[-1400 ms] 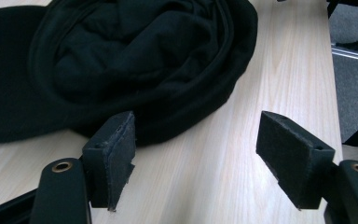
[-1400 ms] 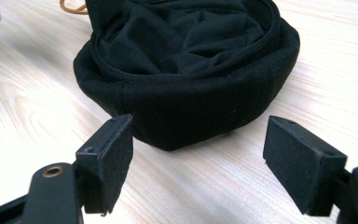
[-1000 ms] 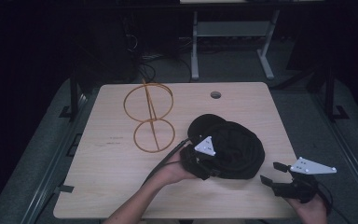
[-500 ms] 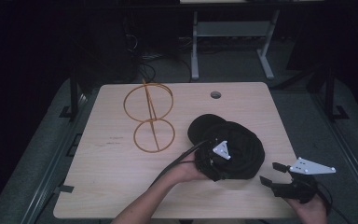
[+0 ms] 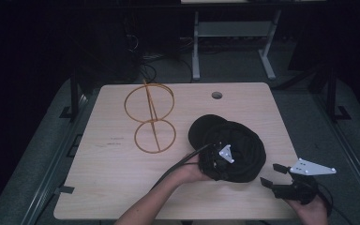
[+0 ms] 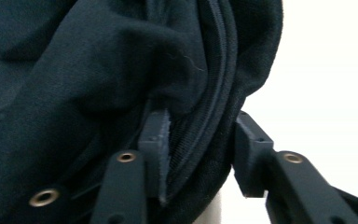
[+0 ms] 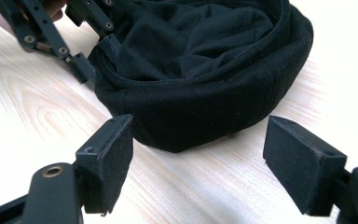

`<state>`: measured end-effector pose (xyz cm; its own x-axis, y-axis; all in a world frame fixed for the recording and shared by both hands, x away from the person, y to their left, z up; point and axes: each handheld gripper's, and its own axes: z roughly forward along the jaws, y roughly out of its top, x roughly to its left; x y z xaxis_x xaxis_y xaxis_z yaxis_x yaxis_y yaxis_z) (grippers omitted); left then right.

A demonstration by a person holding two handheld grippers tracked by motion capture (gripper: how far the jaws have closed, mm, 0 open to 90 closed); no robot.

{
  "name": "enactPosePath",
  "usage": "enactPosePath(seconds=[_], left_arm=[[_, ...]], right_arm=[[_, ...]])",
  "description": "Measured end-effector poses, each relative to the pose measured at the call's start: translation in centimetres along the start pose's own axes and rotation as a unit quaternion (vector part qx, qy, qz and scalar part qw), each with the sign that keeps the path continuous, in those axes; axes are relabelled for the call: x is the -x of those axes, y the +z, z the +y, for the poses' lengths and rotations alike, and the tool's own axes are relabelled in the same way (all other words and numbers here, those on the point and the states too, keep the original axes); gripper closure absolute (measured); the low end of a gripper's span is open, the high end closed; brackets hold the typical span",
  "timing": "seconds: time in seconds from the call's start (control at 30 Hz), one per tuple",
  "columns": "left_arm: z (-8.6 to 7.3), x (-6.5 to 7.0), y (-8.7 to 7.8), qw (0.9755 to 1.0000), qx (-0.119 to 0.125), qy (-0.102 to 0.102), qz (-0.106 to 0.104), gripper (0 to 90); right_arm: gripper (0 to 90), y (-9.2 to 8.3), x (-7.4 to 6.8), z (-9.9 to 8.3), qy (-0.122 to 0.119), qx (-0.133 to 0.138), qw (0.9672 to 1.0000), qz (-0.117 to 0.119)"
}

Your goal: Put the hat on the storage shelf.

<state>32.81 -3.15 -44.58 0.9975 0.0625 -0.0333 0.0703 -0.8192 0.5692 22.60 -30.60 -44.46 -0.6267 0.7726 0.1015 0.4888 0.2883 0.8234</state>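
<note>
Two wire rings (image 5: 150, 116) far left on table (image 5: 98, 187). Cap (image 5: 236, 147) right of centre; left gripper (image 5: 214, 164) straddles its rim, jaws narrow, not clamped. Right gripper (image 5: 274, 174) wide, beside cap. Risk: thin bite, rim may slip.

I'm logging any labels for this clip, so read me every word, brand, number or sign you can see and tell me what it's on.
None can be read.
Table: a faint dark mark on its left part, too small and blurred to tell whether it is writing.
Black cap: no logo or tag visible in either gripper view.
Orange wire frame and both grippers: no markings visible.
</note>
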Motion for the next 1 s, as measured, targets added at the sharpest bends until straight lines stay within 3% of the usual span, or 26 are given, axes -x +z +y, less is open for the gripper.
enactPosePath(seconds=[0.13, 0.27, 0.33, 0.53, 0.6, 0.77, 0.8, 0.83, 0.93, 1.0], left_arm=[[0.2, -0.1, 0.0, 1.0, -0.004, 0.006, -0.004, 69.9], [0.4, 0.4, -0.2, 0.9995, -0.002, 0.033, 0.001, 76.0], [0.5, 0.4, -0.3, 0.9995, 0.001, 0.032, -0.002, 77.4], [0.8, 0.2, -1.6, 0.999, 0.04, 0.014, -0.016, 78.3], [0.9, -0.1, -2.7, 0.9969, 0.073, -0.008, -0.027, 78.4], [1.1, -0.3, -5.1, 0.9901, 0.131, -0.029, -0.042, 78.5], [1.1, -0.3, -5.1, 0.9901, 0.131, -0.029, -0.042, 78.5], [1.2, -0.3, -6.0, 0.9881, 0.144, -0.031, -0.045, 78.5], [1.2, -0.2, -6.7, 0.986, 0.157, -0.034, -0.047, 78.2], [1.1, -0.2, -7.8, 0.9829, 0.173, -0.036, -0.054, 78.1]], right_arm=[[23.8, 0.0, -0.1, 0.0, 0.0, 0.0, 1.0, 0.0], [23.8, 0.1, -0.1, 0.0, 0.001, -0.001, 1.0, -0.001], [23.8, 0.1, -0.2, -0.1, 0.0, -0.001, 1.0, -0.001], [23.2, -0.1, -0.2, -0.1, 0.003, 0.009, 0.9999, -0.006], [23.3, -0.3, -0.3, 0.0, 0.004, 0.018, 0.9998, -0.008], [22.9, -0.7, -0.8, 0.7, 0.009, 0.046, 0.9989, 0.004], [22.9, -0.7, -0.8, 0.7, 0.009, 0.046, 0.9989, 0.004], [22.2, -0.8, -1.1, 1.2, 0.003, 0.059, 0.9982, 0.009], [20.2, -0.8, -1.4, 1.6, 0.002, 0.067, 0.9977, 0.009], [18.9, -0.8, -1.7, 2.2, 0.005, 0.077, 0.9969, 0.019]])
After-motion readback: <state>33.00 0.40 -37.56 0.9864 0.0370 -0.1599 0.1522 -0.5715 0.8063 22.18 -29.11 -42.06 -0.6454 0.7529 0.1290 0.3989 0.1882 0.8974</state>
